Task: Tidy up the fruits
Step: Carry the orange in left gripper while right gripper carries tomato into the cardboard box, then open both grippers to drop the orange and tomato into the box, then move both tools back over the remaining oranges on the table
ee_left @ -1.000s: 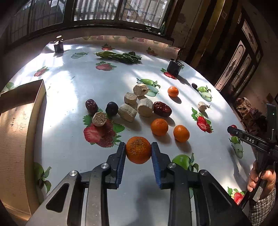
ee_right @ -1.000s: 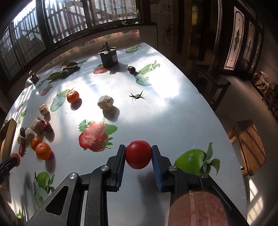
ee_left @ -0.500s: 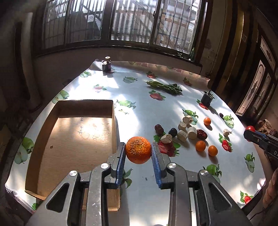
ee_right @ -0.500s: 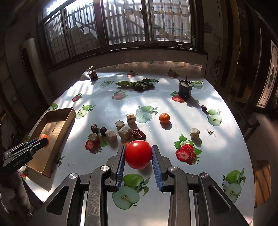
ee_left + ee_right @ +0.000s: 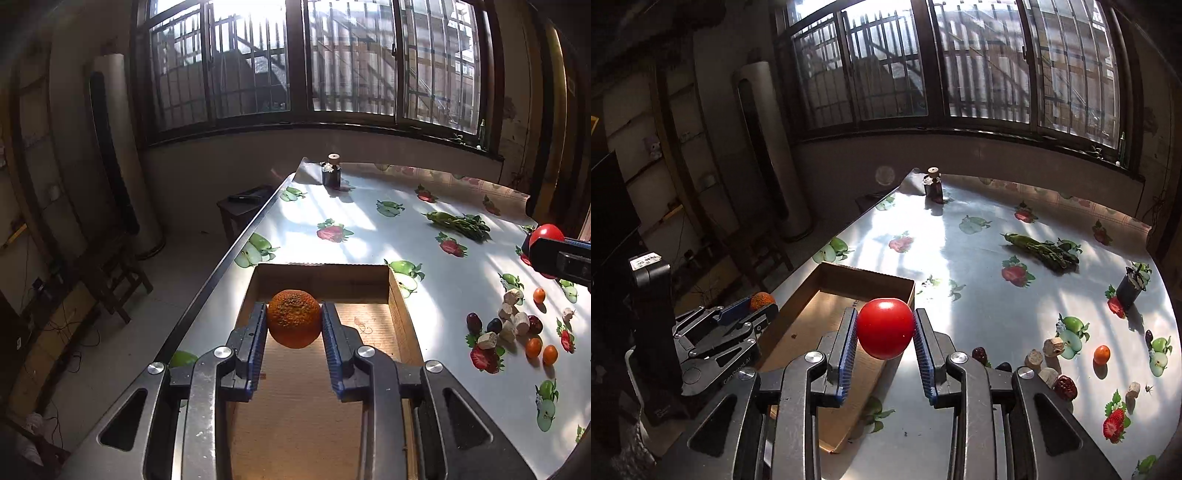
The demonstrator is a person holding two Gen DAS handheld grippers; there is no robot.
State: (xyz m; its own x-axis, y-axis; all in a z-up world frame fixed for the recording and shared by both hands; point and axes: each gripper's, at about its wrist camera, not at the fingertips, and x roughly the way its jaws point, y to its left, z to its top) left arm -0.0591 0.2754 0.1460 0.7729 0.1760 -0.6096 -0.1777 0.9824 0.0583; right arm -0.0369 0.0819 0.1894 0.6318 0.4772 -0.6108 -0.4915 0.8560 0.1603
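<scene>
While the left gripper (image 5: 294,325) hangs over the open cardboard box (image 5: 321,280), its blue-padded jaws pinch a rough-skinned orange (image 5: 294,318) off the box floor. Box sits at the table's (image 5: 369,229) near-left edge, on a glossy fruit-print tablecloth. Right gripper (image 5: 885,334) has jaws clamped on a red tomato (image 5: 885,328), held in the air above the box's right wall (image 5: 886,373); from the left wrist view the same tomato (image 5: 546,233) shows at far right, in the other tool's tip. From the right wrist view the left gripper (image 5: 753,310) shows at the left side of the box with the orange (image 5: 761,300) between its fingers.

Loose items lie well apart from the box on the right part of the table: three small oranges (image 5: 533,347), dark plums (image 5: 474,322), red dates (image 5: 535,325), pale beige chunks (image 5: 521,322). Green leafy vegetable (image 5: 458,222) lies farther back. Dark small jar (image 5: 331,173) stands at the far corner; another dark pot (image 5: 1130,284) stands near the right edge. Barred windows behind.
</scene>
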